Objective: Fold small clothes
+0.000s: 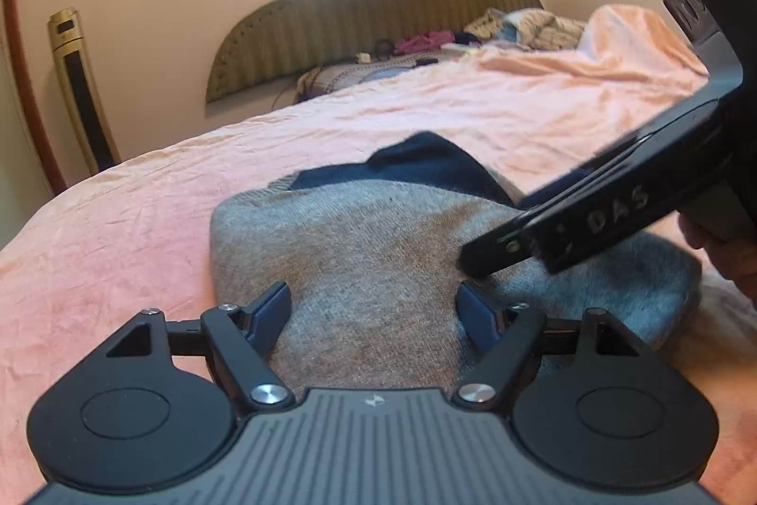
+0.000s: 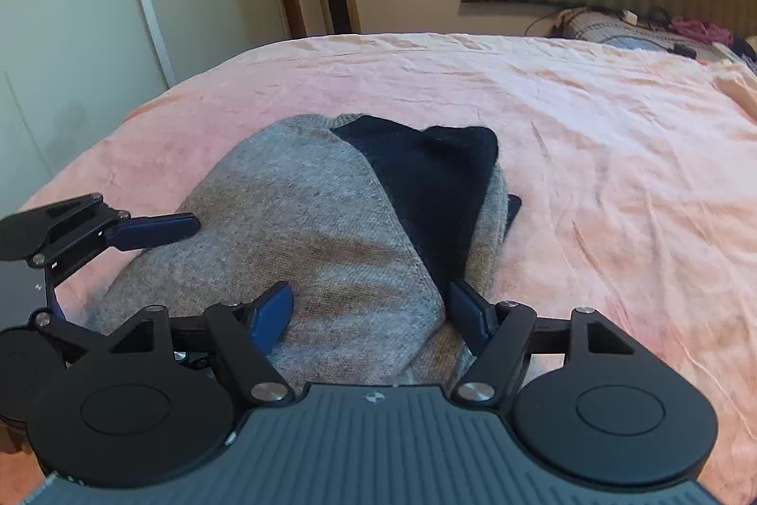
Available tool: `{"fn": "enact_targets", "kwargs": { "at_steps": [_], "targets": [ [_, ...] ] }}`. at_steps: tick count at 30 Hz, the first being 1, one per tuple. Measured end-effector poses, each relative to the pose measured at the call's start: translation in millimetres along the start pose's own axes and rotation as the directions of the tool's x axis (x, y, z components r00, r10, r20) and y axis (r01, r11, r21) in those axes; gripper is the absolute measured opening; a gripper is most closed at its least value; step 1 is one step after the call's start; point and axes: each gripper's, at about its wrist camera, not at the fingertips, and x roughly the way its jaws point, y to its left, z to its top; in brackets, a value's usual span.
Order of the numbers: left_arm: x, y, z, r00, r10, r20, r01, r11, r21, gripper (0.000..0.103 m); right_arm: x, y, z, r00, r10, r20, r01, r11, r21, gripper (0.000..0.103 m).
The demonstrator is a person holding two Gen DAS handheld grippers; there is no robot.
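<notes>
Looking mid-fold: both grippers, left (image 1: 374, 311) and right (image 2: 369, 311), hover wide over the sweater (image 2: 312, 211), lower centre. Next: pinch an edge.

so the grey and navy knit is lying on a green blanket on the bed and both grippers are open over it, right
Not quite: the blanket is pink, not green, as the right wrist view shows plainly. The rest holds: the grey and navy knit lies on the bed, and the left gripper and right gripper are both open over it.
</notes>
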Motion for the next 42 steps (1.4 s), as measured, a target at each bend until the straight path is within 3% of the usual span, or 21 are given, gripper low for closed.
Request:
{"fn": "enact_targets", "kwargs": {
  "at_steps": [3, 5, 6, 8, 11, 13, 14, 15, 17, 19, 24, 26, 30, 32, 35, 37, 39, 42],
  "targets": [
    [-37.6, 11.0, -7.7, 0.998, 0.054, 0.027, -0.052, 0.996, -0.077, 0.077, -34.9, 4.9, -6.4, 0.999, -0.009, 0.043, 0.008, 0.999, 0.038, 0.072],
    [-62.9, 18.6, -18.3, 0.997, 0.068, 0.02, -0.065, 0.987, -0.15, 0.077, -64.5, 13.2, -20.8, 0.994, 0.02, 0.108, -0.025, 0.999, 0.04, 0.08],
    [-73.0, 21.3, -24.4, 0.998, 0.066, 0.004, -0.064, 0.978, -0.199, 0.077, -73.2, 17.2, -28.0, 0.992, 0.038, 0.123, -0.043, 0.999, 0.034, 0.085],
    [-86.7, 21.0, -32.0, 0.999, 0.042, 0.002, -0.04, 0.966, -0.255, 0.077, -81.9, 28.6, -42.0, 0.989, 0.061, 0.133, -0.064, 0.998, 0.019, 0.086],
    [-88.1, 2.4, -31.5, 0.999, -0.001, 0.033, 0.007, 0.983, -0.181, 0.077, -71.2, 40.9, -54.6, 0.989, 0.111, 0.094, -0.112, 0.994, 0.001, 0.085],
    [-72.9, -6.9, -31.5, 0.999, -0.031, -0.018, 0.028, 0.989, -0.147, 0.077, -56.9, 38.9, -59.6, 0.992, 0.113, 0.052, -0.115, 0.993, 0.026, 0.084],
    [-59.3, -7.1, -34.3, 0.996, -0.048, -0.079, 0.035, 0.987, -0.158, 0.077, -48.7, 34.3, -62.8, 0.993, 0.111, 0.027, -0.112, 0.993, 0.035, 0.084],
    [-50.8, -6.6, -38.9, 0.992, -0.039, -0.119, 0.018, 0.985, -0.17, 0.077, -49.7, 29.5, -65.6, 0.99, 0.131, 0.059, -0.133, 0.99, 0.037, 0.083],
    [-52.5, -0.4, -40.9, 0.992, -0.04, -0.117, 0.017, 0.981, -0.193, 0.077, -54.8, 20.1, -62.6, 0.984, 0.17, 0.046, -0.174, 0.978, 0.117, 0.083],
    [-58.3, 7.5, -43.6, 0.989, -0.025, -0.144, -0.009, 0.974, -0.226, 0.077, -65.8, 21.5, -58.7, 0.987, 0.161, 0.024, -0.163, 0.978, 0.133, 0.083],
    [-74.6, 17.6, -52.2, 0.988, -0.024, -0.153, -0.027, 0.947, -0.321, 0.077, -81.7, 36.0, -65.5, 0.984, 0.172, 0.043, -0.175, 0.98, 0.098, 0.095],
    [-70.1, 13.1, -53.6, 0.985, 0.01, -0.17, -0.063, 0.951, -0.304, 0.077, -61.8, 31.5, -71.3, 0.989, 0.145, -0.005, -0.144, 0.984, 0.103, 0.095],
    [-84.2, 12.5, -55.1, 0.985, 0.056, -0.165, -0.105, 0.947, -0.304, 0.077, -82.0, 34.9, -72.9, 0.99, 0.142, 0.017, -0.143, 0.983, 0.119, 0.095],
    [-91.7, 13.5, -57.0, 0.986, 0.075, -0.148, -0.12, 0.94, -0.32, 0.081, -97.0, 37.2, -79.3, 0.996, 0.08, 0.044, -0.084, 0.991, 0.103, 0.1],
    [-87.5, 9.1, -60.2, 0.982, 0.094, -0.164, -0.145, 0.932, -0.333, 0.086, -95.2, 36.6, -94.7, 0.995, -0.096, 0.038, 0.092, 0.992, 0.091, 0.103],
    [-81.6, 1.2, -62.0, 0.977, 0.117, -0.178, -0.168, 0.939, -0.301, 0.089, -84.2, 35.9, -105.4, 0.981, -0.193, 0.013, 0.19, 0.975, 0.113, 0.103],
    [-78.4, -1.9, -59.5, 0.973, 0.128, -0.194, -0.179, 0.945, -0.273, 0.095, -80.2, 45.8, -114.2, 0.967, -0.248, 0.056, 0.244, 0.967, 0.072, 0.103],
    [-73.9, 1.7, -59.5, 0.973, 0.097, -0.21, -0.155, 0.947, -0.28, 0.103, -71.1, 62.9, -117.8, 0.938, -0.342, 0.064, 0.34, 0.94, 0.031, 0.103]
  ]
}}
